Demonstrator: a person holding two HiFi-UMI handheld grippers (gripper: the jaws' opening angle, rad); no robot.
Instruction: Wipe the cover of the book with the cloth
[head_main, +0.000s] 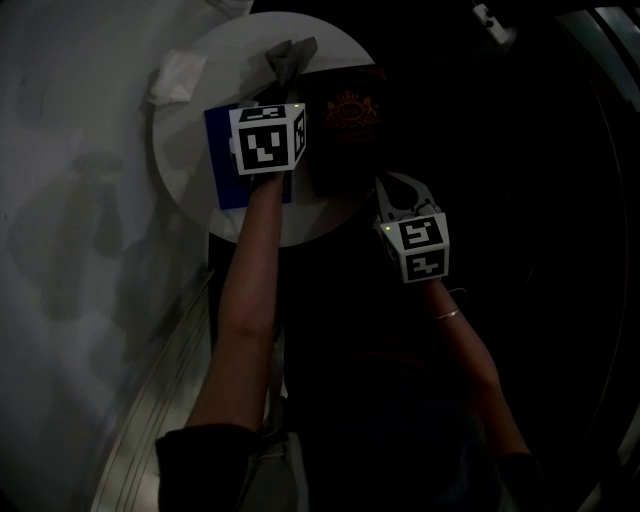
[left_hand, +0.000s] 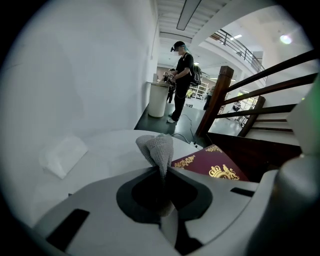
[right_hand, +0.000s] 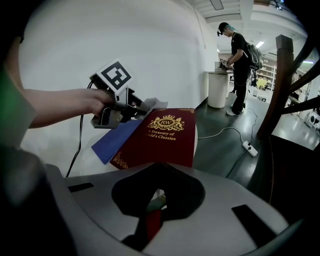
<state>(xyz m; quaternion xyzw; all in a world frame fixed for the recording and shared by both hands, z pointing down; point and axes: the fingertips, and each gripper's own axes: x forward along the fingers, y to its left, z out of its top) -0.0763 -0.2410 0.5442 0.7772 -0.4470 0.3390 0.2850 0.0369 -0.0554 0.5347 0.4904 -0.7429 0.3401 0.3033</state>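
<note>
The wiping looks barely started, if at all. The left gripper (left_hand: 161, 169) has its jaws clamped on the grey cloth (left_hand: 156, 148), which sticks up and forward out of them in a loose bunch instead of lying flat. It sits at the far left corner of the maroon book (right_hand: 161, 134), and I cannot tell whether it touches the cover. The book lies closed, cover up, on the right part of the round white table (head_main: 200, 200), partly over a blue folder (head_main: 222, 165) to its left. The right gripper (right_hand: 160, 167) hangs at the book's near edge, jaws together on nothing. Nearly the whole cover towards the near and right side appears left to wipe
</note>
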